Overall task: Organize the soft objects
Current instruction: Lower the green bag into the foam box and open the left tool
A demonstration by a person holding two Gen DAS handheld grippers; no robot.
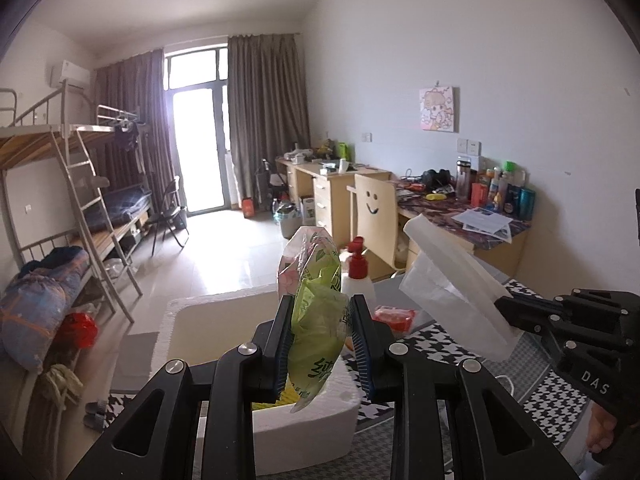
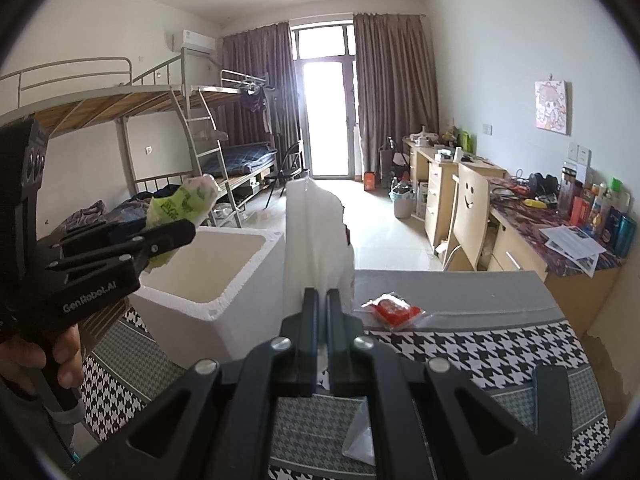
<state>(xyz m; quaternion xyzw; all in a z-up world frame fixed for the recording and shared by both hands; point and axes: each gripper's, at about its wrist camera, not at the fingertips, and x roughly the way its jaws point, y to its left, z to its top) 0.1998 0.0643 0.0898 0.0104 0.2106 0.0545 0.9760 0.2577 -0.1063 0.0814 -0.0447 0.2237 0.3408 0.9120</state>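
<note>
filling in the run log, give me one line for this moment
left claw: shut on green packet | right claw: shut on white bag | foam box: open

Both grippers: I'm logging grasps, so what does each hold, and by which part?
Left gripper pinches the green tissue pack around its middle. Right gripper clamps the white plastic bag by its lower edge.

Green-and-pink soft pack upright over the white foam box; white translucent bag raised beside it

Black hand-held gripper, silver screws, blue pads, white lettering.
</note>
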